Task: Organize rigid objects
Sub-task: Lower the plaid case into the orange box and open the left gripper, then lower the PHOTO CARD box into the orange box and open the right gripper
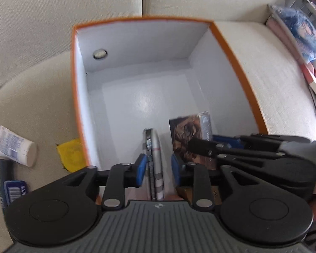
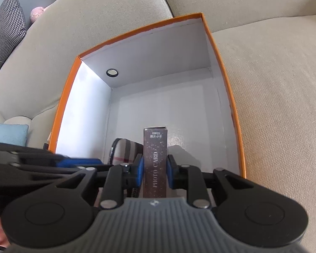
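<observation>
An orange box (image 1: pixel 238 67) with a white inside stands on a beige sofa; it also shows in the right wrist view (image 2: pixel 231 97). My left gripper (image 1: pixel 159 168) is over the box's near edge, its pads apart around a flat round plaid case (image 1: pixel 154 158) that stands on edge; the left pad touches it, the right pad stands clear. My right gripper (image 2: pixel 154 174) is shut on a dark "PHOTO CARD" box (image 2: pixel 155 160), held upright inside the orange box. The card box (image 1: pixel 191 135) and the right gripper also show in the left wrist view. The plaid case (image 2: pixel 124 149) shows left of it.
A white tube (image 1: pixel 14 146), a yellow packet (image 1: pixel 71 154) and a blue item (image 1: pixel 14 189) lie on the sofa left of the box. Books and a blue cloth (image 1: pixel 305 35) are at the right. A checkered cushion (image 2: pixel 4 31) leans at the far left.
</observation>
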